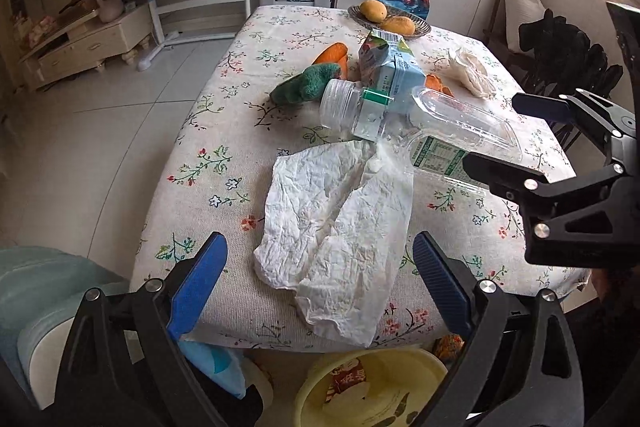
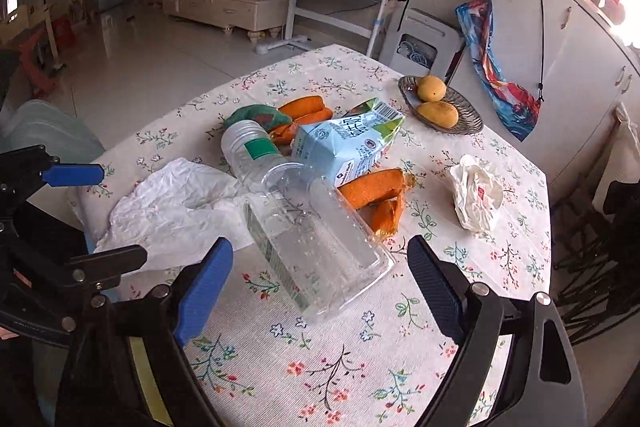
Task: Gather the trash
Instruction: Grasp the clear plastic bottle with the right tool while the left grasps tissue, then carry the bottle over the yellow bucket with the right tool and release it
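A crumpled white paper sheet (image 1: 340,227) lies at the table's near edge, between the fingers of my open left gripper (image 1: 320,283). It also shows in the right wrist view (image 2: 176,203). A clear plastic bottle (image 2: 316,247) lies on its side in front of my open right gripper (image 2: 320,291), which is empty. A second clear bottle (image 2: 252,151), a blue milk carton (image 2: 344,143), orange peels (image 2: 372,191) and a crumpled white bag (image 2: 476,199) lie further back. My right gripper shows in the left wrist view (image 1: 504,139) next to the bottle (image 1: 460,131).
A yellow basin (image 1: 372,387) sits on the floor below the table's near edge. A dish with two mangoes (image 2: 440,103) stands at the far side. A green cloth (image 1: 304,83) lies by the peels. Black chairs (image 1: 572,59) stand to the right of the floral tablecloth (image 2: 320,367).
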